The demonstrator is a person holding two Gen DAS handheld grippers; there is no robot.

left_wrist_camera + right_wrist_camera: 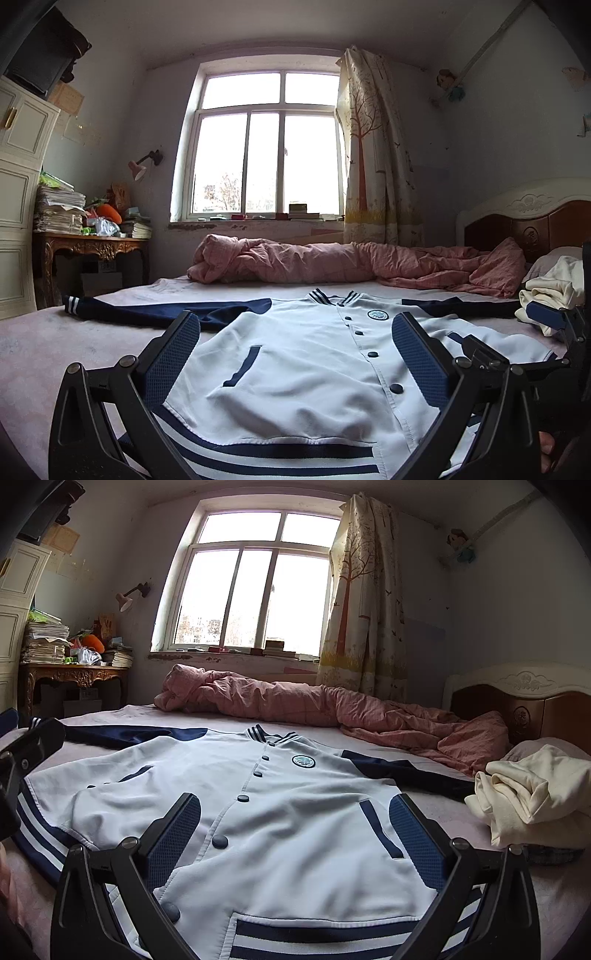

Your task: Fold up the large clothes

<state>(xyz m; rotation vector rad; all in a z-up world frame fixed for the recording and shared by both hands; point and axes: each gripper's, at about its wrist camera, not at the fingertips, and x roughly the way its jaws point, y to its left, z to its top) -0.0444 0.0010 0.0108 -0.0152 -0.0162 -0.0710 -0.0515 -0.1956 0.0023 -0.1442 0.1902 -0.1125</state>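
Jacket spread flat, both claws gaping wide

Through the left wrist view we are seeing the left gripper (295, 321) spread wide over the white and navy jacket (295, 369) filling the lower centre. Through the right wrist view we are watching the right gripper (295, 801) gaping wide above the jacket (280, 812), a cream garment (535, 794) lying at right.

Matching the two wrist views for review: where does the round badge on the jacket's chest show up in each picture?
Left wrist: the round badge sits right of centre, just above the right finger's tip.
Right wrist: the badge sits at centre, above the tongs, right of the snap buttons.
Shared landmark: the jacket's striped collar, just up-left of the badge in both.
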